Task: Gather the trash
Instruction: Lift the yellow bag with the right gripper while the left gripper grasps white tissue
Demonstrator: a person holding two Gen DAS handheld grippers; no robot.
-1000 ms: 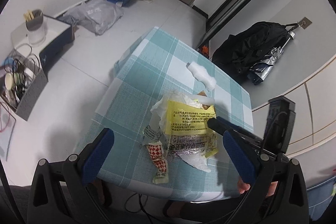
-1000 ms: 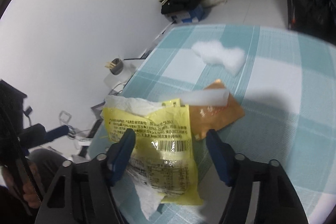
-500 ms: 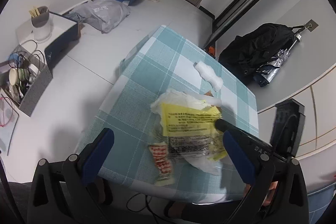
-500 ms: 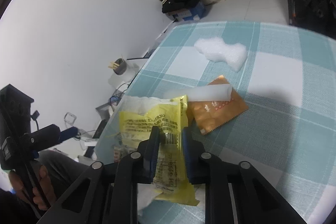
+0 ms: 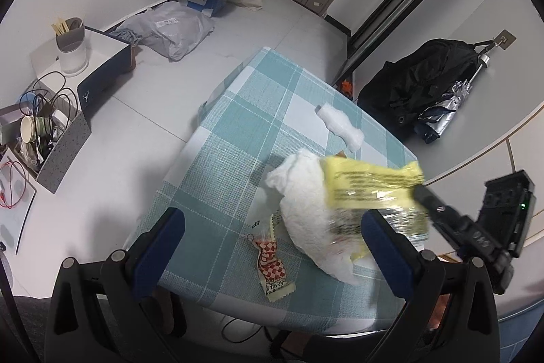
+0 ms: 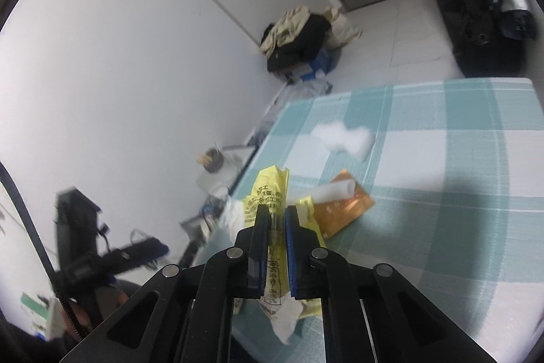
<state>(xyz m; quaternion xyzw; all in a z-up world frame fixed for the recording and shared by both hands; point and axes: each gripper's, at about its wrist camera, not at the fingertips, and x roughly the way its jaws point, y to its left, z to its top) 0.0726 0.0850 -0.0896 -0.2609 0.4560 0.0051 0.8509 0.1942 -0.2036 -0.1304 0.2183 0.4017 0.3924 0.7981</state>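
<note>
Right hand-held gripper (image 6: pixel 274 220): pressed together on the yellow wrapper (image 6: pixel 268 193), pinching it near its middle; the wrapper looks lifted off the bench (image 6: pixel 442 227).
Yellow wrapper: in the left view it (image 5: pixel 370 186) hangs blurred above the bench's near right part, with white tissue (image 5: pixel 306 206) clinging beneath it; whether the tissue is also pinched I cannot tell.
Left hand-held gripper (image 5: pixel 272 233): spread wide, holding nothing, hovering above the near edge of the bench.
Checked wrapper (image 5: pixel 273 264): lies flat on the bench between the left fingers' line of sight, just left of the hanging tissue; long axis runs roughly away from the gripper, slightly slanted.
Key relation: the checked wrapper sits straight ahead and below the left gripper, so the left is the nearer one; its jaws would close across the wrapper's short side.
Other trash: an orange packet (image 6: pixel 343 210) with a white tube (image 6: pixel 335 191) on it, and a white wad (image 6: pixel 343 138) farther off, all nearer the right side.
Judgement: the right has its load; the left is free for the next pick.
</note>
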